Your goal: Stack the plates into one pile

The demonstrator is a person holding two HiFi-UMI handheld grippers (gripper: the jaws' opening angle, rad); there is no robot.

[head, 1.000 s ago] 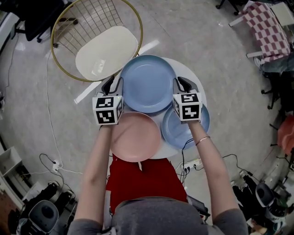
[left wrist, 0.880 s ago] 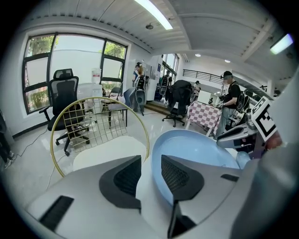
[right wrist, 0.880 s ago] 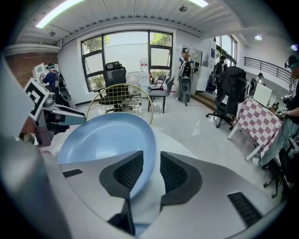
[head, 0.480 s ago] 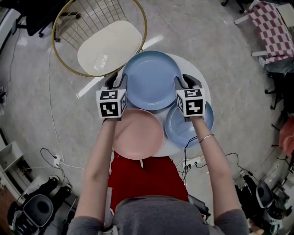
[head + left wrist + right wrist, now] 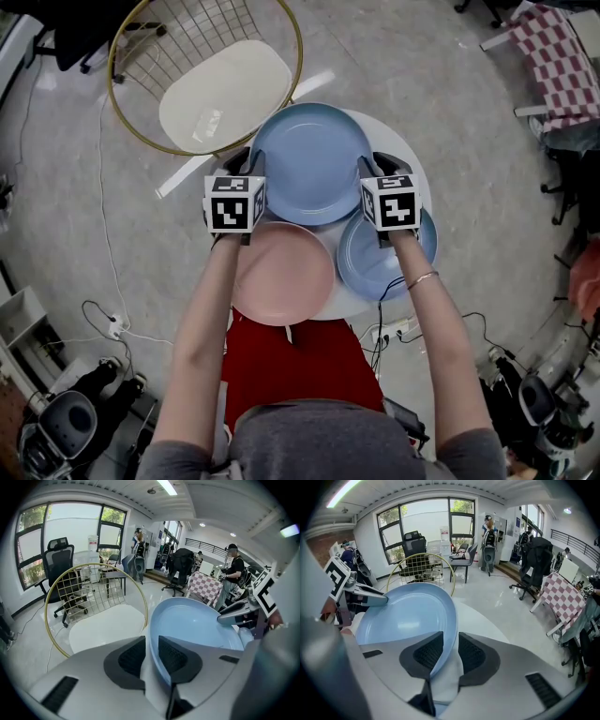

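A large blue plate (image 5: pixel 309 159) lies at the far side of a round white table (image 5: pixel 398 145). A pink plate (image 5: pixel 286 277) sits near left and a smaller blue plate (image 5: pixel 386 264) near right, each partly under the large one's edge. My left gripper (image 5: pixel 242 161) is at the large plate's left rim; its jaws are closing with the rim (image 5: pixel 152 634) between them and a gap still showing on the outer side. My right gripper (image 5: pixel 380 165) straddles the right rim (image 5: pixel 451 620), and its pads do not visibly press on it.
A round gold wire chair (image 5: pixel 202 94) with a cream seat stands just beyond the table's far left. Cables and wheeled bases lie on the floor at the near left. A checked cloth (image 5: pixel 553 56) is at the far right. People and office chairs stand in the background.
My left gripper has shifted right, onto the large blue plate's left rim. The right gripper and the plates have stayed put.
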